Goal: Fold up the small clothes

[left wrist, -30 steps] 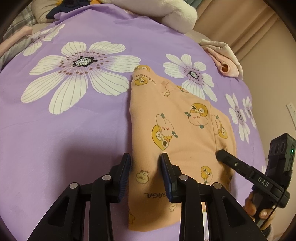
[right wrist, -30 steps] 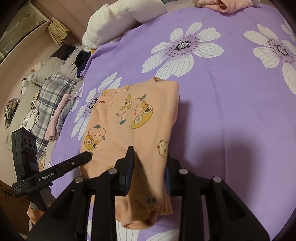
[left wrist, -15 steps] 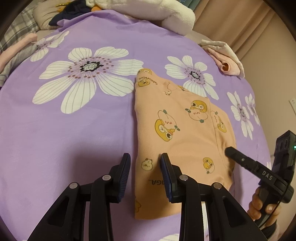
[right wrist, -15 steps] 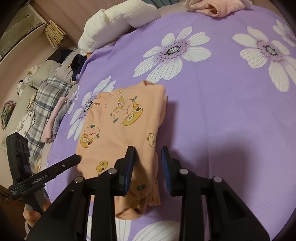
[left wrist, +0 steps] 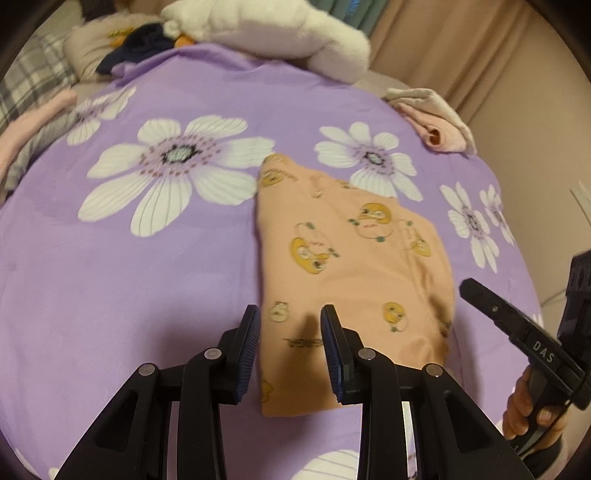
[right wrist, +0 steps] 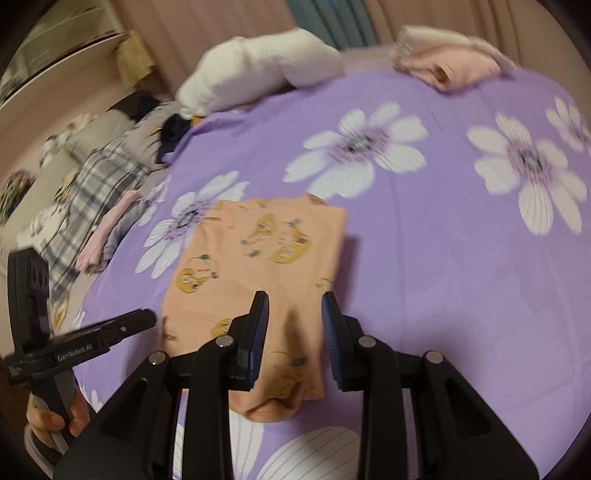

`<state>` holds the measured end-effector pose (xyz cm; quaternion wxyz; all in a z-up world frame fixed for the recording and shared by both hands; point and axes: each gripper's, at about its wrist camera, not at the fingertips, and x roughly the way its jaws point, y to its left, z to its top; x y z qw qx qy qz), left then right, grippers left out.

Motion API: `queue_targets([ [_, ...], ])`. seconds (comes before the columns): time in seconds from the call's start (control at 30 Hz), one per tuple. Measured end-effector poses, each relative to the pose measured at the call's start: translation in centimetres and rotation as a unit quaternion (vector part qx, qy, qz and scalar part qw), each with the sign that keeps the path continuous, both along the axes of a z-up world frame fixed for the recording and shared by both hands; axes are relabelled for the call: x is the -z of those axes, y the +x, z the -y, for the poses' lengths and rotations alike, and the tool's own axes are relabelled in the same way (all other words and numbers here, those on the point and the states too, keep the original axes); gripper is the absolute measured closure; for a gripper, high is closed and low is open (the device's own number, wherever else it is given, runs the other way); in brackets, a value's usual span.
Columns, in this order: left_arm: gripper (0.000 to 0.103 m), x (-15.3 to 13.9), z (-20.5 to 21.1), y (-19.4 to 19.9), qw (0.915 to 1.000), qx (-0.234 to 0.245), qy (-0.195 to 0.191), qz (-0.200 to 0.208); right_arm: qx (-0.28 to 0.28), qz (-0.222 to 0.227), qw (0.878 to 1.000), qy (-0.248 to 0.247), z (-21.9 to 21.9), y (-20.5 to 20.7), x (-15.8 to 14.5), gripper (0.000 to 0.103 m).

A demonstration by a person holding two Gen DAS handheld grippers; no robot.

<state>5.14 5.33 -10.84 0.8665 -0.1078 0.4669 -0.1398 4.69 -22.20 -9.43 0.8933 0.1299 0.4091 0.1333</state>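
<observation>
A folded peach garment point(left wrist: 351, 280) printed with yellow cartoon ducks lies flat on a purple bedsheet point(left wrist: 129, 295) patterned with white flowers, at the centre of the left wrist view and at centre-left of the right wrist view point(right wrist: 255, 280). The left gripper point(left wrist: 290, 343), at the lower centre of its own view, stands with its jaws apart above the garment's near left edge, nothing pressed between the pads; the cloth seen in the gap lies flat on the sheet below. The right gripper point(right wrist: 295, 328) likewise has its jaws apart over the garment's near right portion, and they grip no cloth. Each tool also appears in the other's view: the right gripper at the right edge of the left wrist view bears the white lettering "DAS", and the left gripper at the lower left of the right wrist view reads "GenRobot.AI". The hands point(right wrist: 55, 417) holding them are cut off by the frame edges. Dark lettering printed on the garment near the left gripper is blurred and unreadable. In the upper part of both views lie a white plush bundle point(left wrist: 280, 33) and a folded pink garment point(right wrist: 450, 66); plaid fabric point(right wrist: 96, 195) at the left of the right wrist view is smeared by motion blur. No containers are visible.
</observation>
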Motion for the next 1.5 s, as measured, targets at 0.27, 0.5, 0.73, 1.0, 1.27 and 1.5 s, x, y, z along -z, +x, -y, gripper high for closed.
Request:
queue_targets([
  [0.27, 0.072, 1.6, 2.9, -0.4, 0.9983, 0.036, 0.046, -0.003, -0.067, 0.003, 0.997, -0.033, -3.4, -0.6, 1.1, 0.077],
  [0.5, 0.072, 2.9, 3.6, -0.7, 0.9963, 0.042, 0.074, -0.017, -0.062, -0.049, 0.995, -0.057, -3.3, -0.7, 3.8, 0.080],
  [0.73, 0.072, 1.7, 3.5, -1.4, 0.9953, 0.029, 0.091, -0.014, -0.064, -0.037, 0.995, -0.065, -3.4, -1.9, 2.5, 0.076],
  [1.0, 0.034, -1.2, 2.4, -2.5, 0.9957, 0.009, 0.091, 0.013, -0.036, -0.018, 0.995, -0.096, -2.9, -3.1, -0.4, 0.042],
  [1.27, 0.011, -3.7, 1.8, -3.0, 0.9944, -0.019, 0.102, 0.021, -0.017, -0.009, 0.994, -0.104, -2.5, -4.0, -3.0, 0.009],
  [1.5, 0.007, -5.4, 1.7, -3.4, 0.9944, -0.018, 0.103, 0.021, -0.024, 0.004, 0.994, -0.109, -3.1, -4.7, -4.4, 0.000],
])
